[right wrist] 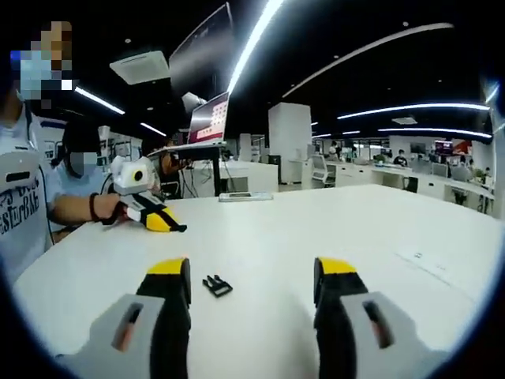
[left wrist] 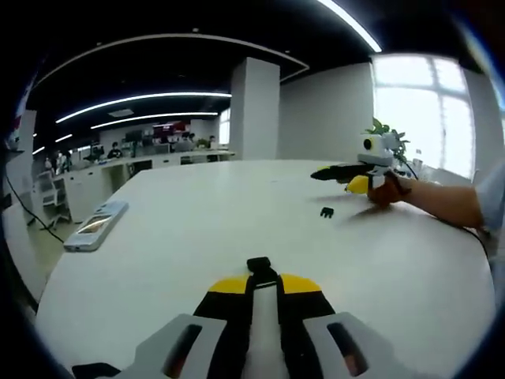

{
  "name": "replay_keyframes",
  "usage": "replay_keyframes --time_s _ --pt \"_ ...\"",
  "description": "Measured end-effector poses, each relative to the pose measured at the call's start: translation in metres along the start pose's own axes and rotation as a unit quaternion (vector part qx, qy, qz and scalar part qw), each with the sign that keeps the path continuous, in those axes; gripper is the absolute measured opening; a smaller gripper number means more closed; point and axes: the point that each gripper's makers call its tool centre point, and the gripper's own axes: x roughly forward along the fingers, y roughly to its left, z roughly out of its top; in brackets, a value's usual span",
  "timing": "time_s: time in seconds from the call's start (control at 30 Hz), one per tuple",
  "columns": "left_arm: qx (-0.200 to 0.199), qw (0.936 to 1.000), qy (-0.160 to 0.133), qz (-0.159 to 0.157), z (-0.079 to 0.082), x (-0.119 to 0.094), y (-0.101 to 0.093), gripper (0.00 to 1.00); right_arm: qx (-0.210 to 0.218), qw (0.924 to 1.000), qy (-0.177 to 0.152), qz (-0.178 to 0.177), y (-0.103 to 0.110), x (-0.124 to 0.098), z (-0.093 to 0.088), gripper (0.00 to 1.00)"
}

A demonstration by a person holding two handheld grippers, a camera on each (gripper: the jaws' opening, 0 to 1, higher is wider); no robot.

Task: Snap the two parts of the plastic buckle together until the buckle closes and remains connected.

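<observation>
My left gripper (left wrist: 264, 286) has its yellow-tipped jaws pressed together on a black buckle part (left wrist: 259, 267) that sticks out just past the tips, low over the white table (left wrist: 205, 205). The other black buckle part (left wrist: 327, 212) lies loose on the table toward the right. In the right gripper view this loose part (right wrist: 217, 285) lies between the wide-open jaws of my right gripper (right wrist: 252, 272), nearer the left jaw, with nothing held. The left gripper (right wrist: 150, 212) also shows at the left there, in a person's hand. The right gripper (left wrist: 355, 172) shows at the far right of the left gripper view.
A white phone-like device (left wrist: 96, 226) lies near the table's left edge, also seen as the device (right wrist: 245, 196) at the far edge. A monitor on a stand (right wrist: 209, 118) rises behind the table. A person's forearm (left wrist: 442, 201) rests on the table. A flat paper label (right wrist: 426, 259) lies at the right.
</observation>
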Motion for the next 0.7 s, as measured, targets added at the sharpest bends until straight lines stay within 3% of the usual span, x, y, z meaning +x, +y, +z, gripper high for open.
replay_keyframes --time_s 0.17,0.3,0.7 --pt "0.006 0.9998 0.001 -0.018 -0.001 0.001 -0.006 0.11 -0.006 0.9987 0.022 0.047 0.009 0.011 -0.007 0.57" --pt "0.01 0.9994 0.002 -0.032 -0.001 0.002 -0.012 0.12 -0.006 0.998 0.026 0.056 0.014 0.009 -0.011 0.57" --pt "0.008 0.9999 0.002 -0.008 0.0 0.0 -0.002 0.15 -0.015 0.9965 0.05 0.065 0.022 0.013 -0.019 0.57"
